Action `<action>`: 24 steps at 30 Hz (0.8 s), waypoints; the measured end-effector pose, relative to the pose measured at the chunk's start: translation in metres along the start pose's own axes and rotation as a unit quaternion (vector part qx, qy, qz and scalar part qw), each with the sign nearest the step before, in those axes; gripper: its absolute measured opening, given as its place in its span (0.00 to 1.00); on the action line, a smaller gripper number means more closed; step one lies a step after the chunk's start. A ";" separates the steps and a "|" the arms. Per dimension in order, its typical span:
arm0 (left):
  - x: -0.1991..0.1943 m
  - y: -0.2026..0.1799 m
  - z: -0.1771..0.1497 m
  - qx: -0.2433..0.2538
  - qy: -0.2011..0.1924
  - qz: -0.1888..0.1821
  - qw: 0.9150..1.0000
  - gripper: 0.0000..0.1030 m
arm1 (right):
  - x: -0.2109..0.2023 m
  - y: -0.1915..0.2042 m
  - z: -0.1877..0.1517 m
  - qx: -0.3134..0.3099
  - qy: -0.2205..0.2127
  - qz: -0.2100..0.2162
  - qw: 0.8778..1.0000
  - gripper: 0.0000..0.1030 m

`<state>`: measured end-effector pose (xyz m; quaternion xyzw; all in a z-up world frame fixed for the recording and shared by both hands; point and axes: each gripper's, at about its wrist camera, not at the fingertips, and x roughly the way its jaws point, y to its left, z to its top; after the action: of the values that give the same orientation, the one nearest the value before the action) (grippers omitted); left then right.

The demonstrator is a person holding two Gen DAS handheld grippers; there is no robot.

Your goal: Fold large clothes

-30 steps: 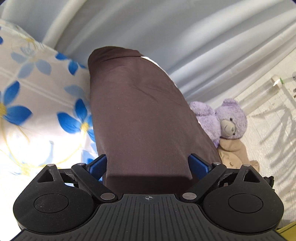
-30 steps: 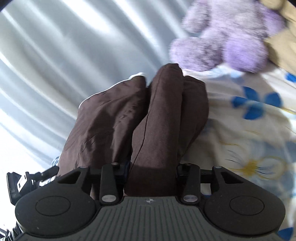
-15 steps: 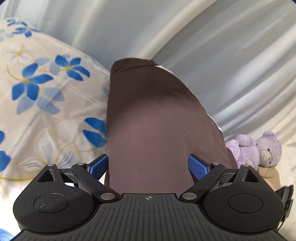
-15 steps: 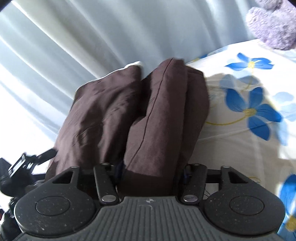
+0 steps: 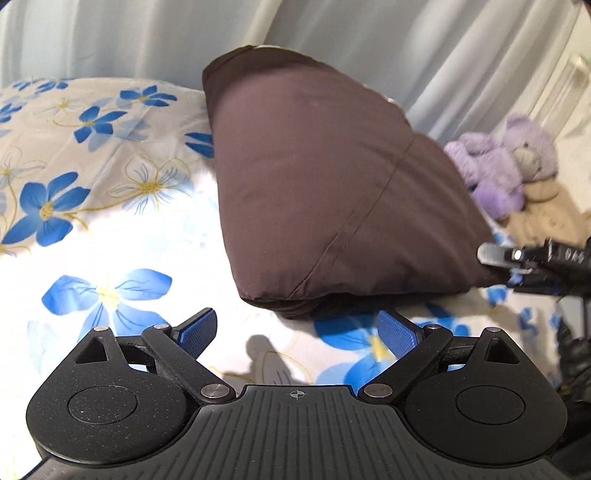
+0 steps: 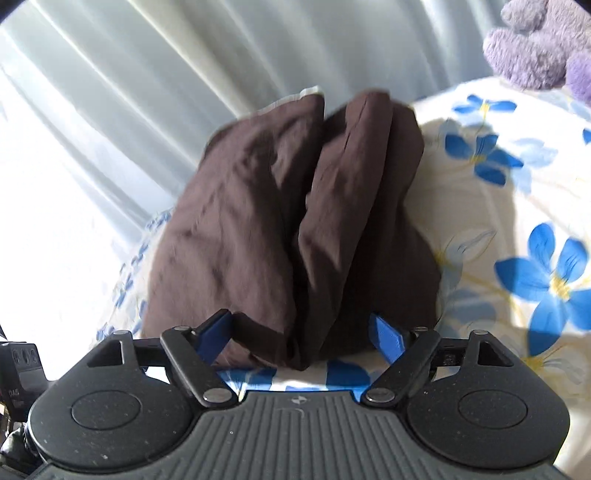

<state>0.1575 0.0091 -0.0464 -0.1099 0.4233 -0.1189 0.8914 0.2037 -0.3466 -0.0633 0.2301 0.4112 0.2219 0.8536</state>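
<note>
A dark brown garment lies folded in a thick bundle on the flowered bedsheet. My left gripper is open and empty, just short of the bundle's near corner. My right gripper is open, its blue pads on either side of the garment's near edge without pressing it. The right gripper also shows at the right edge of the left wrist view, beside the bundle.
A purple teddy bear and a beige soft toy sit on the bed to the right of the garment. Pale curtains hang behind the bed. The bear also shows in the right wrist view.
Both grippers have let go of the garment and opened. The bundle now rests on the bed, and my left gripper has drawn back from it.
</note>
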 end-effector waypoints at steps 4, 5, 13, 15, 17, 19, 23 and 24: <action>0.014 0.000 0.002 0.002 -0.023 0.083 0.996 0.94 | 0.010 0.000 0.000 0.017 -0.012 0.021 1.000 0.50; 0.016 0.001 0.003 -0.003 -0.023 0.106 0.994 0.95 | 0.011 0.002 -0.001 0.015 -0.018 0.016 1.000 0.48; 0.025 0.016 0.009 0.028 -0.012 0.113 0.993 1.00 | 0.018 0.022 -0.019 0.002 -0.027 -0.068 0.997 0.44; 0.026 0.019 0.010 0.031 -0.011 0.111 0.993 1.00 | 0.022 0.028 -0.023 -0.007 -0.032 -0.086 0.996 0.44; 0.027 0.024 0.008 0.026 -0.011 0.106 0.994 1.00 | 0.023 0.035 -0.029 -0.024 -0.034 -0.105 0.994 0.47; 0.026 0.029 0.006 0.009 -0.007 0.098 0.995 1.00 | 0.026 0.038 -0.029 -0.029 -0.035 -0.116 0.992 0.55; 0.018 0.027 0.003 0.018 0.012 0.122 0.992 1.00 | 0.011 0.049 -0.034 -0.043 -0.049 -0.161 0.985 0.81; 0.014 0.024 0.002 0.026 0.014 0.132 0.991 1.00 | 0.005 0.055 -0.038 -0.054 -0.047 -0.171 0.983 0.83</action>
<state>0.1703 0.0280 -0.0628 -0.0282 0.4433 -0.0124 0.8959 0.1661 -0.2923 -0.0558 0.1204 0.3910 0.0833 0.9087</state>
